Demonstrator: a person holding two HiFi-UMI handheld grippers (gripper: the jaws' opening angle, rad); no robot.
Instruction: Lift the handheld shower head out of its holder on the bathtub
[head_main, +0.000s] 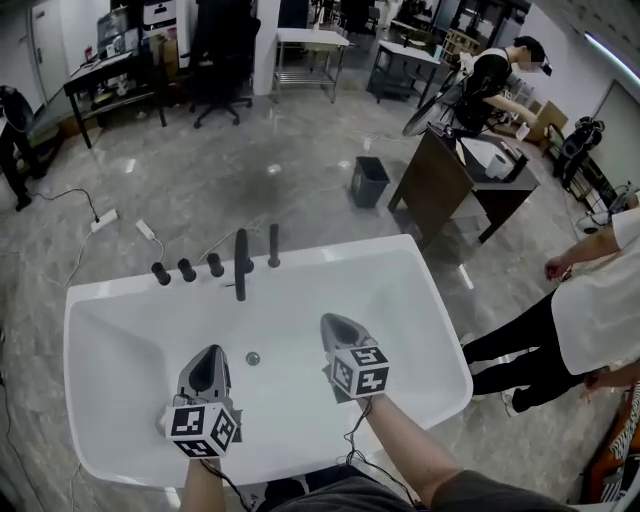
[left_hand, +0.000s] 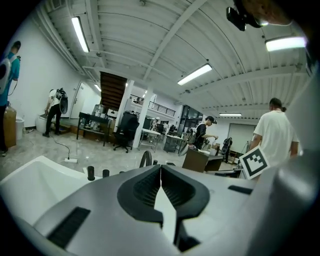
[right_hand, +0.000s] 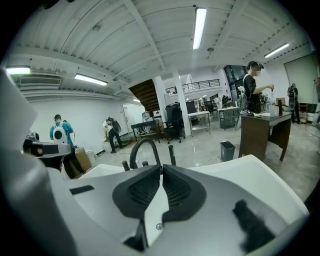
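Note:
A white bathtub (head_main: 420, 300) fills the lower head view. On its far rim stand three black knobs (head_main: 187, 269), an arched black spout (head_main: 240, 265) and the upright black handheld shower head (head_main: 273, 245) in its holder. Both grippers hover over the tub basin, well short of the fixtures. My left gripper (head_main: 211, 353) is shut and empty; its own view shows the jaws (left_hand: 161, 167) meeting, with the spout (left_hand: 145, 159) beyond. My right gripper (head_main: 334, 323) is also shut and empty. Past its tips (right_hand: 161, 166) I see the spout (right_hand: 142, 150) and the shower head (right_hand: 172, 155).
A drain (head_main: 253, 358) lies in the tub floor between the grippers. Beyond the tub are a black bin (head_main: 369, 181), a dark desk (head_main: 445, 180) and cables with a power strip (head_main: 104, 220) on the floor. A person (head_main: 585, 310) stands close at the right.

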